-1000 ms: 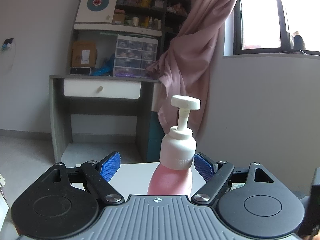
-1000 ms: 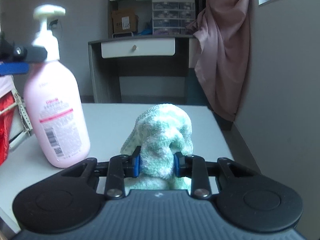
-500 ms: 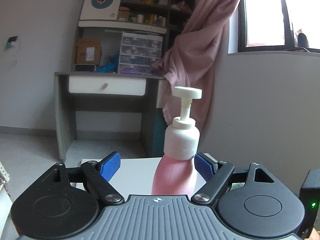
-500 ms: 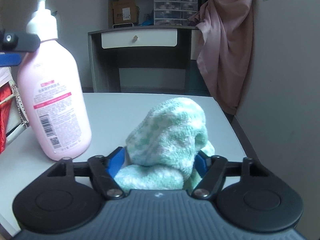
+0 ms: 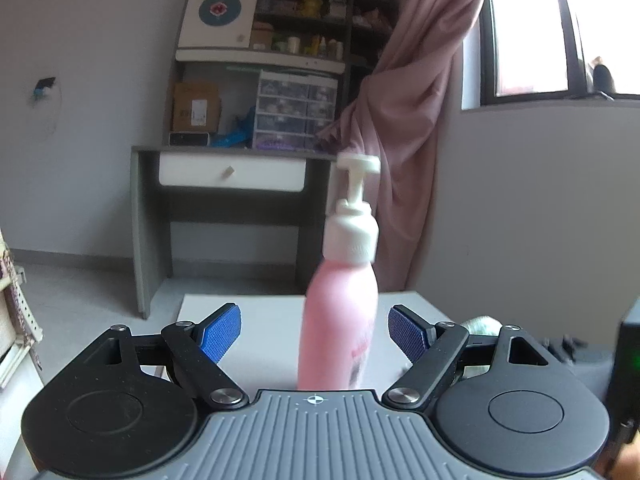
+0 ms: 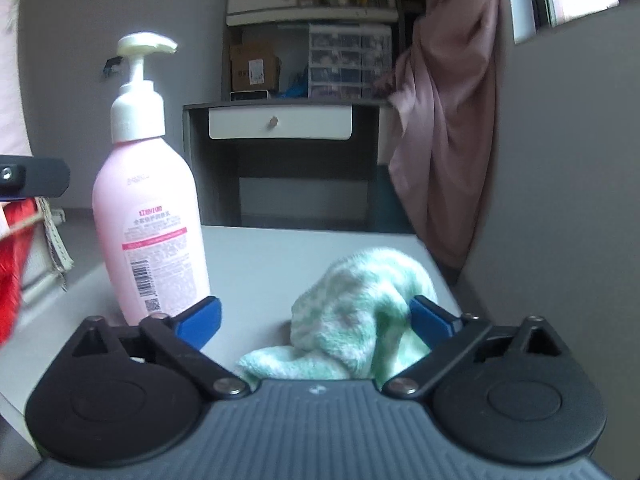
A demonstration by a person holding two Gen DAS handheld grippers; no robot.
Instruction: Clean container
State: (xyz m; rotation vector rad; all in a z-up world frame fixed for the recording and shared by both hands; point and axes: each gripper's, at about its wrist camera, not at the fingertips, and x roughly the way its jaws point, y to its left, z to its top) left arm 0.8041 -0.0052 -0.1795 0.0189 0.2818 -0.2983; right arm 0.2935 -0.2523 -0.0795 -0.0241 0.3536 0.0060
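A pink pump bottle [image 5: 340,320] with a white pump head stands upright on the white table [image 5: 264,320]. My left gripper [image 5: 312,332] is open, and the bottle stands between its blue pads with a gap on each side. In the right wrist view the same bottle [image 6: 150,216] stands to the left. A green-and-white cloth [image 6: 356,320] lies slumped on the table [image 6: 260,264] between the pads of my right gripper [image 6: 316,320]. Its jaws are opening wide and do not press the cloth. One black finger of the left gripper [image 6: 32,178] shows at the left edge.
A grey desk [image 6: 280,128] with a white drawer and shelves stands beyond the table. A pink curtain [image 6: 448,120] hangs at the right by the wall. Something red [image 6: 12,256] and a perforated white basket edge [image 6: 56,252] sit at the table's left.
The right jaws went from shut on the cloth to wide apart, and the cloth sank onto the table. The left gripper drew back from the bottle, which now shows lower and nearer the middle.
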